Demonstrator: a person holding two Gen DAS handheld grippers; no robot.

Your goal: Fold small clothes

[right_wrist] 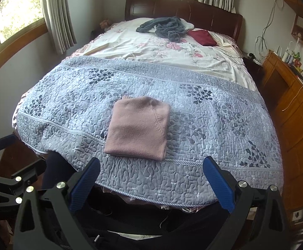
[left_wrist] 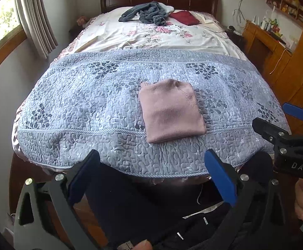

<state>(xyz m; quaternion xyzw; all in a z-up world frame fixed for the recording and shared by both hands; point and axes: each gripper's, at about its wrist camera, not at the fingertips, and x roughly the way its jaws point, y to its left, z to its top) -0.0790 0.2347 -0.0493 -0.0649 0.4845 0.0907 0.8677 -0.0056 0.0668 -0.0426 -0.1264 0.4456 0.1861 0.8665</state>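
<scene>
A pink garment (left_wrist: 170, 111) (right_wrist: 138, 127) lies folded into a neat square on the blue quilt (left_wrist: 78, 104) (right_wrist: 214, 125), near the foot of the bed. My left gripper (left_wrist: 153, 162) hovers open off the bed's foot edge, short of the garment, with nothing between its blue pads. My right gripper (right_wrist: 151, 168) is also open and empty, just in front of the garment. In the left wrist view the right gripper (left_wrist: 276, 114) shows at the right edge.
A crumpled grey garment (left_wrist: 145, 13) (right_wrist: 164, 28) and a dark red cloth (left_wrist: 184, 17) (right_wrist: 202, 37) lie near the headboard on the floral sheet. A wooden desk (left_wrist: 266, 45) stands right of the bed. A person's dark-clothed legs are below the grippers.
</scene>
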